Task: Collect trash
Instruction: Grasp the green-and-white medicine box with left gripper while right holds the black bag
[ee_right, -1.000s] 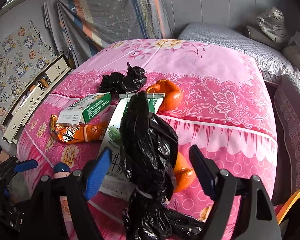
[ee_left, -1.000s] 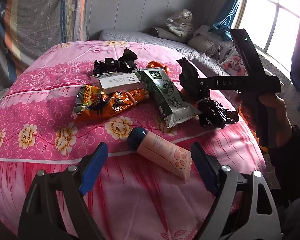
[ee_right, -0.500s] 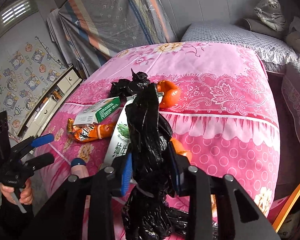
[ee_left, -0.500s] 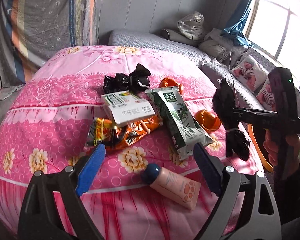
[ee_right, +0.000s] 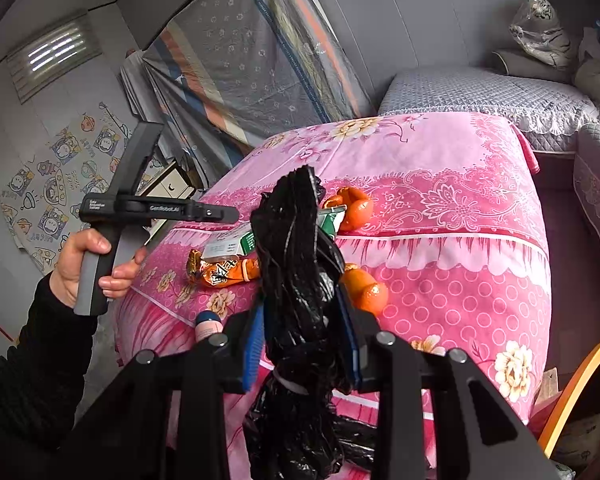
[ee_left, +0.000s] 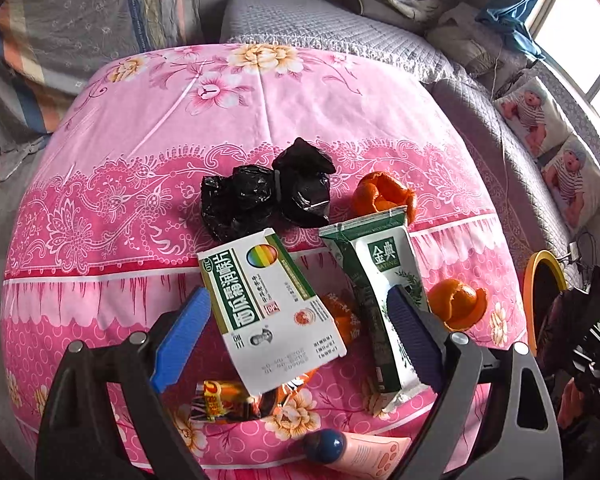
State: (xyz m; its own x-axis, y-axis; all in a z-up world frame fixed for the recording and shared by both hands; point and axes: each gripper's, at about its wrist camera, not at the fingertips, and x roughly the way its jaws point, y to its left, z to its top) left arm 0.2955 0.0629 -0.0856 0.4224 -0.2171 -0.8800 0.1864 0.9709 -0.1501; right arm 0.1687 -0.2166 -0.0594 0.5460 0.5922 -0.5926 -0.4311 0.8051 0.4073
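Trash lies scattered on a pink flowered cloth (ee_left: 308, 92). Between the spread, empty jaws of the left gripper (ee_left: 296, 332) sits a white and green box (ee_left: 272, 312), resting partly on an orange snack wrapper (ee_left: 236, 400); nothing presses on the box. Just right of the box lies a green and white carton (ee_left: 380, 280), its lower part behind the right finger. Beyond them sit a knotted black bag (ee_left: 268, 196) and a piece of orange peel (ee_left: 384, 196), with another peel (ee_left: 456, 304) right of the carton. A peach tube with a blue cap (ee_left: 356, 448) lies near the cloth's front edge.

The right gripper (ee_right: 300, 344) is clamped on a second black bag (ee_right: 296, 280), held up clear of the cloth, its knotted end hanging below the fingers. An orange rim (ee_right: 572, 392), perhaps of a bin, shows at lower right; its contents are hidden.
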